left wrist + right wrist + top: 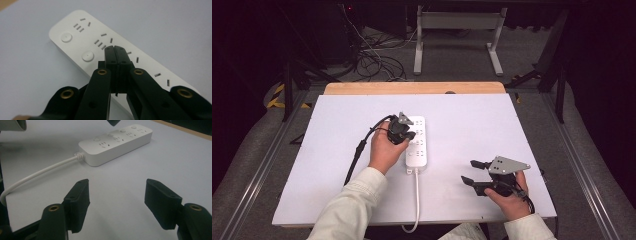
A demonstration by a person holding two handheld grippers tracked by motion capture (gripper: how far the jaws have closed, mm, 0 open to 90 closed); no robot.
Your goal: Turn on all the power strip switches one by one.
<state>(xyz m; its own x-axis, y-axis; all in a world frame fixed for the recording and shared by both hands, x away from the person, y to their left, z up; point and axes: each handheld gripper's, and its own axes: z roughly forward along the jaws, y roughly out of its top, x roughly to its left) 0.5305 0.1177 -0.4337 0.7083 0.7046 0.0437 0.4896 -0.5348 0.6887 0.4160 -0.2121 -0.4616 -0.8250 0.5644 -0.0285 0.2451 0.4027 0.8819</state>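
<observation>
smooth white plastic power strip point(105, 50) w/ satin sheen, matt pale tabletop point(472, 130), bare wood edge point(412, 88)

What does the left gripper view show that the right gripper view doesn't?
Left gripper view: the left gripper, jaws shut with nothing between them, tips over the power strip close up, so its slots and two round buttons read clearly.

Right gripper view: the right gripper, jaws open and empty above the table, short of the strip; also the strip's white cord running off to the left edge.

Both: the white power strip lying flat on the pale table.
</observation>
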